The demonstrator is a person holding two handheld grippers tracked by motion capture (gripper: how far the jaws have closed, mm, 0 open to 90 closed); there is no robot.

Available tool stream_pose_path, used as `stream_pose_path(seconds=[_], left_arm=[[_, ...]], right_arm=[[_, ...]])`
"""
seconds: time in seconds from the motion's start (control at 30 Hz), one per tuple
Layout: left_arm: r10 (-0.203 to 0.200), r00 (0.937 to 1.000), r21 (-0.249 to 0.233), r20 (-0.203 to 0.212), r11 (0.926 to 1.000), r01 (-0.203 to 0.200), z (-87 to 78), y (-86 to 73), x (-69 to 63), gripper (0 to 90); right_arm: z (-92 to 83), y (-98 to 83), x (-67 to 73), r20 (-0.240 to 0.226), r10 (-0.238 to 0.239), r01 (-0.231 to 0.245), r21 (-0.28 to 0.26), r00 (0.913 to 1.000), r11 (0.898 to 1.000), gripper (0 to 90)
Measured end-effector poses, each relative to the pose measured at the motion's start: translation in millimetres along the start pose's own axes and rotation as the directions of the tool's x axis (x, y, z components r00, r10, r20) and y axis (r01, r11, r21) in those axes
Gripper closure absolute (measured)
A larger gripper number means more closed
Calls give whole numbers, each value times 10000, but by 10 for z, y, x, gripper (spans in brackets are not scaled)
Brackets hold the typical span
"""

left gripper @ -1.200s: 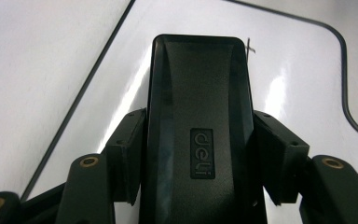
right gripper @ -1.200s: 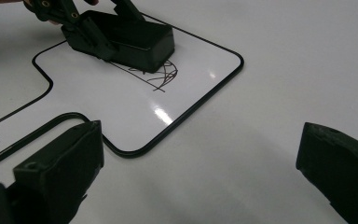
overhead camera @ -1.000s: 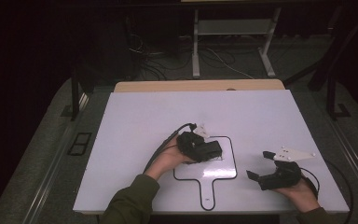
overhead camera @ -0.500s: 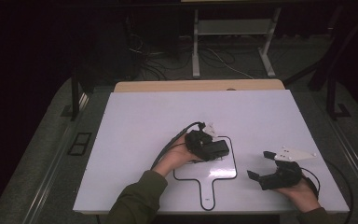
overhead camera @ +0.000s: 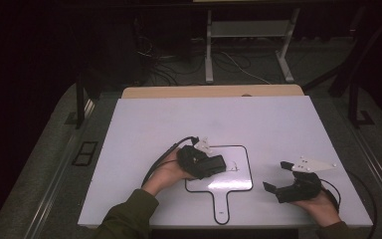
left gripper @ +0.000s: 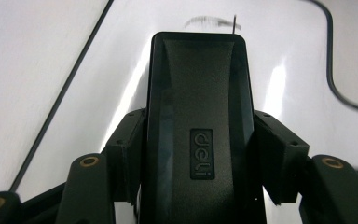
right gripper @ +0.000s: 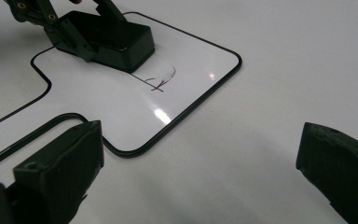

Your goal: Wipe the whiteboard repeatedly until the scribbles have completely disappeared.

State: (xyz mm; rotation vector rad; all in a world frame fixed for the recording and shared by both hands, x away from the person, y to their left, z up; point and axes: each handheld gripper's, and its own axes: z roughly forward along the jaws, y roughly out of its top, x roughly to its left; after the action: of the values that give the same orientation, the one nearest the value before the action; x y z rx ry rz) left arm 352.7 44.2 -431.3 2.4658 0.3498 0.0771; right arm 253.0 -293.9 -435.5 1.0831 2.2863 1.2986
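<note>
You're wiping with the left gripper, its jaws clamped on the black eraser, which is sitting flat on the small whiteboard lying on the table. Just ahead of the eraser's front edge, a smudged pen mark is waiting. Your right gripper is resting beside the board, jaws apart and empty. Next, you're needing a level push across that mark, pressing evenly.

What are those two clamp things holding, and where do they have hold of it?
The left gripper is shut on a black whiteboard eraser, its jaws pressing the eraser's two long sides near the back end. The right gripper is open and holds nothing.
</note>
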Motion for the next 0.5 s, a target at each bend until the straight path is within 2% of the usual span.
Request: stream_pose_path(seconds=[0.1, 0.23, 0.27, 0.5], left_arm=[[87, 10000, 34, -45, 10000, -87, 39, 54, 2, 396], [258, 9997, 121, 48, 9996, -259, 161, 222, 23, 396], [175, 9998, 39, 40, 9998, -175, 203, 268, 20, 396], [662, 9977, 306, 168, 9973, -667, 430, 592, 56, 396]], right_arm=[[10, 4, 3, -13, -33, 33, 17, 10000, 10000, 0], [11, 6, 12, -25, -25, 25, 23, 10000, 10000, 0], [11, 5, 12, -24, -28, 28, 21, 10000, 10000, 0], [-1, -1, -7, -24, 5, -5, 8, 10000, 10000, 0]])
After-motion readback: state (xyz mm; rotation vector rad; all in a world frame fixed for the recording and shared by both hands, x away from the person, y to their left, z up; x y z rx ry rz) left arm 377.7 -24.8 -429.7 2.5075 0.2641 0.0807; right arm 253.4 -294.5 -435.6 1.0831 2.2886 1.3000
